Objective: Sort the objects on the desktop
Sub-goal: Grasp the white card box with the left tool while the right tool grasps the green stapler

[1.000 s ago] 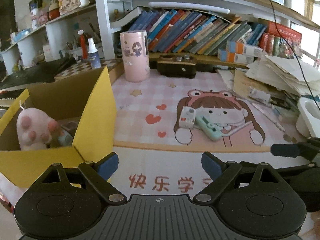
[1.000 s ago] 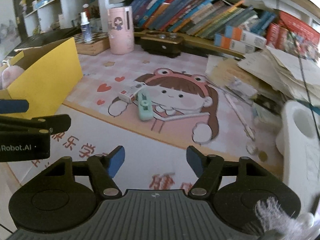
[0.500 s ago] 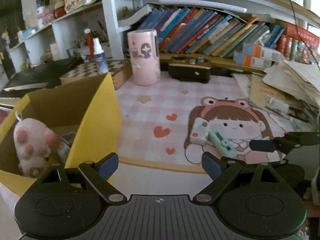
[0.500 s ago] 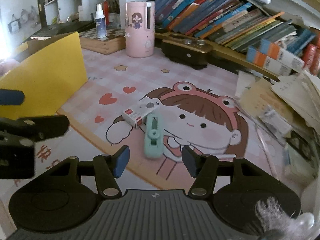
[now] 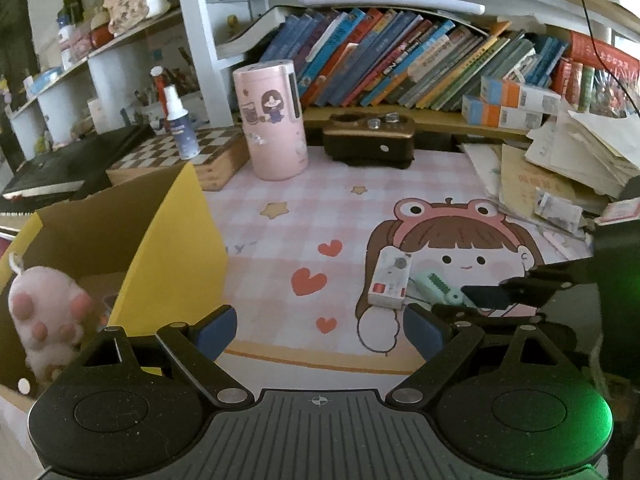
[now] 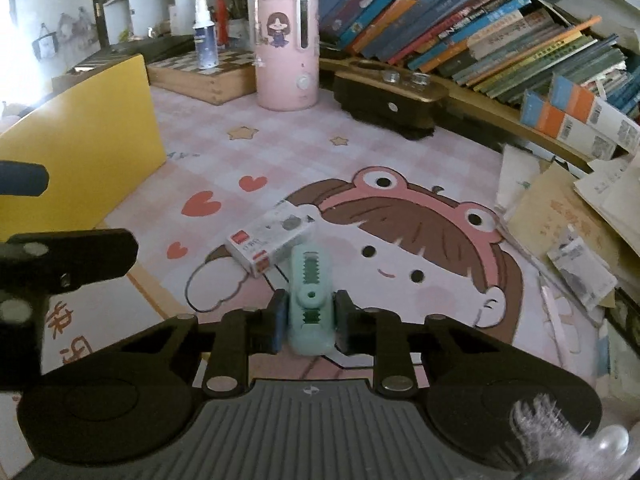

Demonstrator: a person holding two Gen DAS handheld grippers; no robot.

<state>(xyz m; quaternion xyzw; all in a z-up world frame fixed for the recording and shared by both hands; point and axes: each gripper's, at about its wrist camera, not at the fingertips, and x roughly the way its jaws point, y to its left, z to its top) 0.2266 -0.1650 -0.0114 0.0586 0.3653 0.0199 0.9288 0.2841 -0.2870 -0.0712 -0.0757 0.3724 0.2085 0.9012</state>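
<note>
Mint utility knife (image 6: 310, 302): lies on the desk mat (image 6: 320, 168), between the pads of my right gripper (image 6: 309, 320).
Right jaws: closed onto the knife's near end, pads touching both flanks.
Left gripper (image 5: 320, 330): jaws spread wide, holding nothing, hovering near the yellow box (image 5: 176, 248).
White eraser box (image 6: 270, 238): just beyond the knife, touching or nearly so.
Doing it well: I judge a firm, centred squeeze and a straight lift spare the eraser box.
Destination: likely the yellow box, left of the knife, pink plush paw (image 5: 46, 314) inside.
</note>
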